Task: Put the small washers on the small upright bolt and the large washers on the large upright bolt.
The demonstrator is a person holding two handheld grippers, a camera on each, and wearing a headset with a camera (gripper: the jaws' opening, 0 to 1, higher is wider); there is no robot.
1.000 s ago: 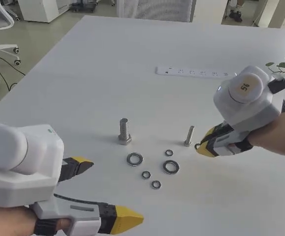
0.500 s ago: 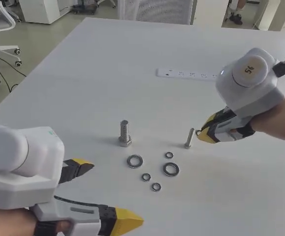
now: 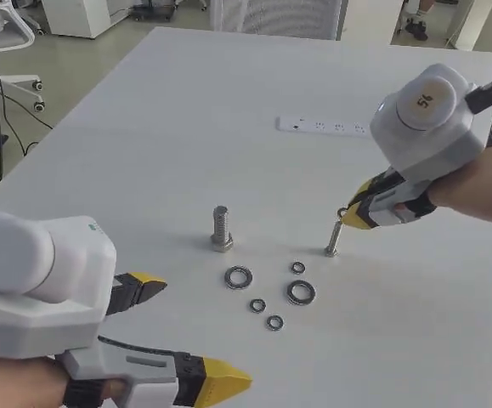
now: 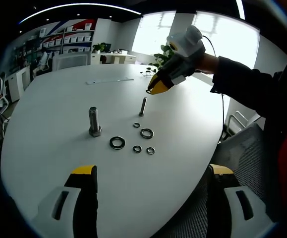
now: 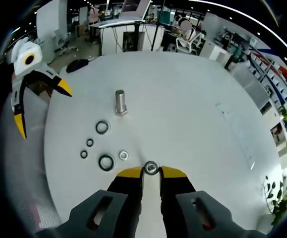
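Right gripper pinches small washer just above small bolt; off-centre release risks washer bouncing away, bolt tipping; left gripper spread, idle

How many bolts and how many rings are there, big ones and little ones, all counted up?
bolts: 2
large washers: 2
small washers: 4, one of them held in the right gripper
Total: 8
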